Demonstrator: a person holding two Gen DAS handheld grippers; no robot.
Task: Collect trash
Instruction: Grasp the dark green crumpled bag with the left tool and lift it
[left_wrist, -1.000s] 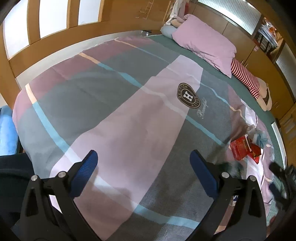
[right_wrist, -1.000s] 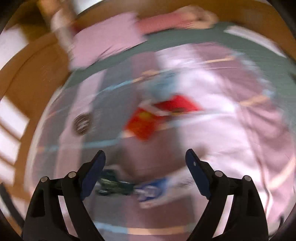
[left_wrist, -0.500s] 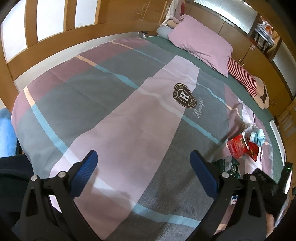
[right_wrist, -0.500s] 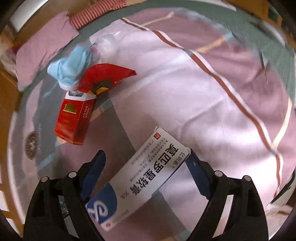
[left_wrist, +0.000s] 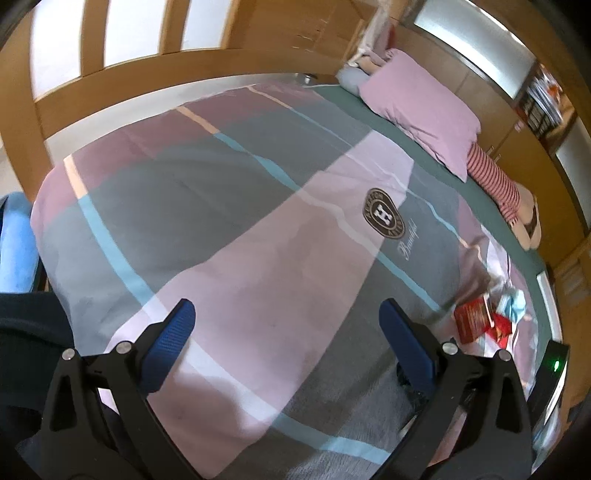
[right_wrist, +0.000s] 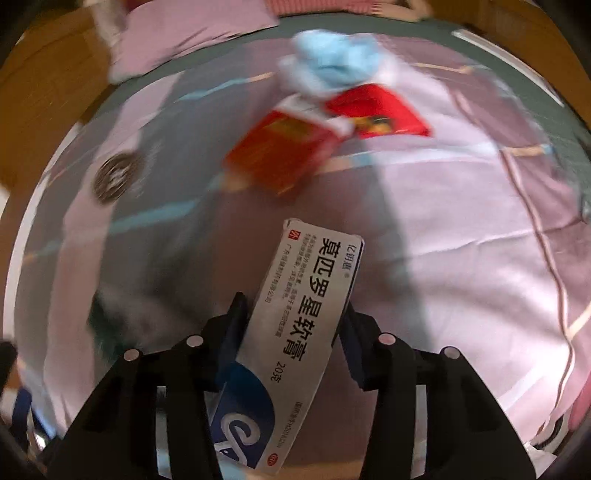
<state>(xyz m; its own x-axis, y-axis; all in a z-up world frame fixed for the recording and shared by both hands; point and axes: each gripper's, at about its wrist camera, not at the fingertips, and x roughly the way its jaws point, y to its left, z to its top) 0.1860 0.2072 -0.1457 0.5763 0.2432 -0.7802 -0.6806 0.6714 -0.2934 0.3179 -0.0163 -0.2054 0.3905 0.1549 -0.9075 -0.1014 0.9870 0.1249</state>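
Your right gripper (right_wrist: 293, 314) clamps the flat cardboard ointment box (right_wrist: 299, 343); beyond it lies a red carton (right_wrist: 280, 151). Your left gripper (left_wrist: 286, 325) gapes wide, empty.

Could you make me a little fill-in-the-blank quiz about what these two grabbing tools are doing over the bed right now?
1. The right gripper has its jaws closed on a white ____.
2. The left gripper holds ____.
3. Beyond the held item, a ____ carton lies on the bedspread.
4. The pillow is ____.

Missing words: box; nothing; red; pink
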